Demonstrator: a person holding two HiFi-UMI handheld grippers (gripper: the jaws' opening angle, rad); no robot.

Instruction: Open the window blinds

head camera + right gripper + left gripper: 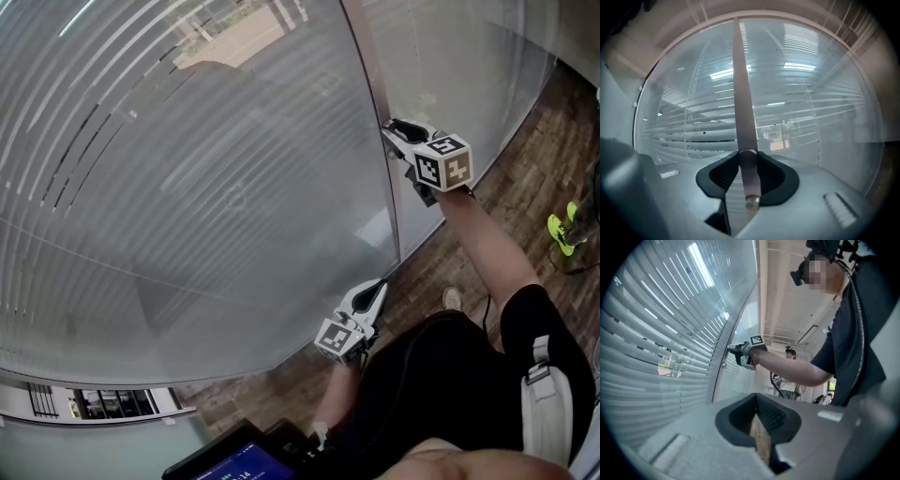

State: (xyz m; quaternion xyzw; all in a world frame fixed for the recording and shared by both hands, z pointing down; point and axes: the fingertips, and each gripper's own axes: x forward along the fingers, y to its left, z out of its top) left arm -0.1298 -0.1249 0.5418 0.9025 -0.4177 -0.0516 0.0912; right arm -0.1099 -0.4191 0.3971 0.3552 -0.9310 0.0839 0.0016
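1. Office glass wall: grey horizontal slatted window blinds (187,206) sit ahead of both tongs, mostly shut.
2. Right tongs (748,158) pinch the small silver metal knob (750,190); roll it squarely, without slipping.
3. Left tongs (379,287) are pressed together, empty.

Dark wood-plank floor (530,169), frosted glass panel (469,66), pale ceiling (787,296)

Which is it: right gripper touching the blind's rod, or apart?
Touching. The right gripper view shows the rod running between the jaws of the right gripper, with both pads pressed on it and no gap on either side.
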